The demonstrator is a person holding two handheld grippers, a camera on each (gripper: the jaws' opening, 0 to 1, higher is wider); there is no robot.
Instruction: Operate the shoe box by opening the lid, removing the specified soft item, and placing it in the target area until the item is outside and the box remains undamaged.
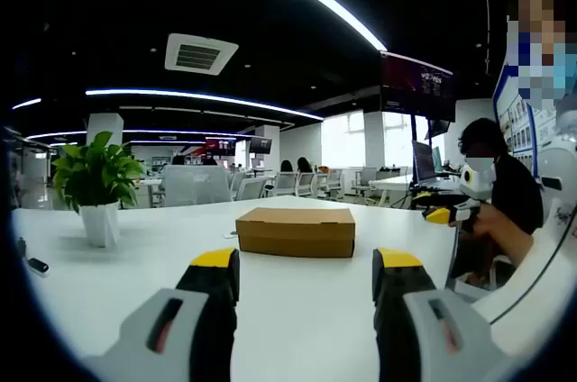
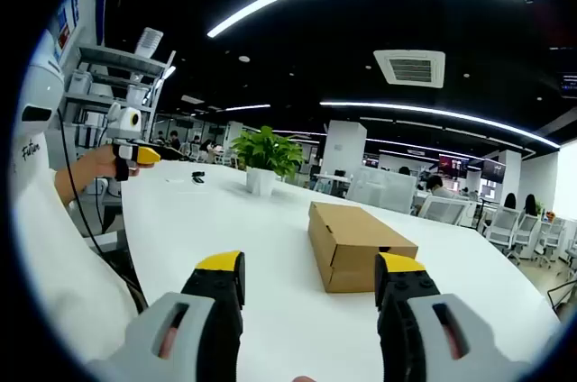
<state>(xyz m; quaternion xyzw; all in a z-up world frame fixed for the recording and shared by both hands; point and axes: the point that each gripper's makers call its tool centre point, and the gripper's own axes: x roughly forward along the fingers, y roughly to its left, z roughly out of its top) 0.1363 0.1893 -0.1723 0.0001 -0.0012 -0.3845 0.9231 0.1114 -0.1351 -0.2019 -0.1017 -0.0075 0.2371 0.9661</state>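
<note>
Fingers, left gripper: yellow-tipped pair wide apart, nothing between them, hovering over the white table short of the box.
Fingers, right gripper: spread just as wide, empty too, the right fingertip overlapping the box's near corner in the picture; contact cannot be told.
Potted plant: in the left gripper view it stands at far left in a white pot, well apart from the box; in the right gripper view, potted plant sits beyond the box, upper middle.
Small dark object: lying at the table's left edge, too small to name.
Shoe box: brown cardboard, lid shut, flat on the table, dead centre in the left gripper view with its long side facing us.
Shoe box, other angle: right gripper view gets it end-on, a short face toward the camera, lid closed flat.
Left gripper as seen from the right gripper view: held in a hand at far left, yellow tip visible.
Seated person: right edge of the left gripper view, dark top.
Office chairs: row behind the table.
</note>
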